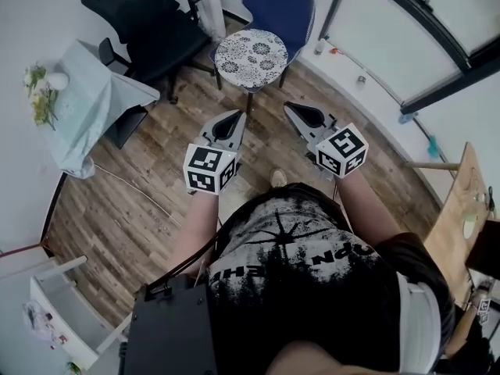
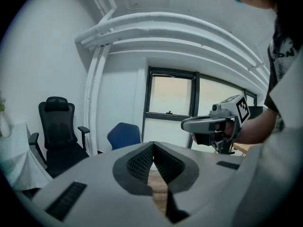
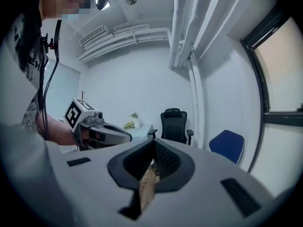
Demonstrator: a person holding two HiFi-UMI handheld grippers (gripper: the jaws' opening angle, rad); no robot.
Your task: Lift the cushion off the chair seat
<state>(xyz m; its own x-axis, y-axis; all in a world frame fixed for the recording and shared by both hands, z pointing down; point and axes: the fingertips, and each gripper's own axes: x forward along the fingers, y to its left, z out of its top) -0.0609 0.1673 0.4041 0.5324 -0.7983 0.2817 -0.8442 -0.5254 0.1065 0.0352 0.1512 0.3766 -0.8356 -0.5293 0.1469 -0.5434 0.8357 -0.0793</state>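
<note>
The patterned cushion lay on the seat of the blue chair, ahead of both your claws and touched by neither; your left claw pointed towards it from near its front edge, jaws closed tip to tip on nothing; your right claw, just beside the left, was likewise closed and empty.

Office with black swivel chair

Your cushion looks like patterned cloth, the chair smooth blue plastic, the floor grainy wood planks.
</note>
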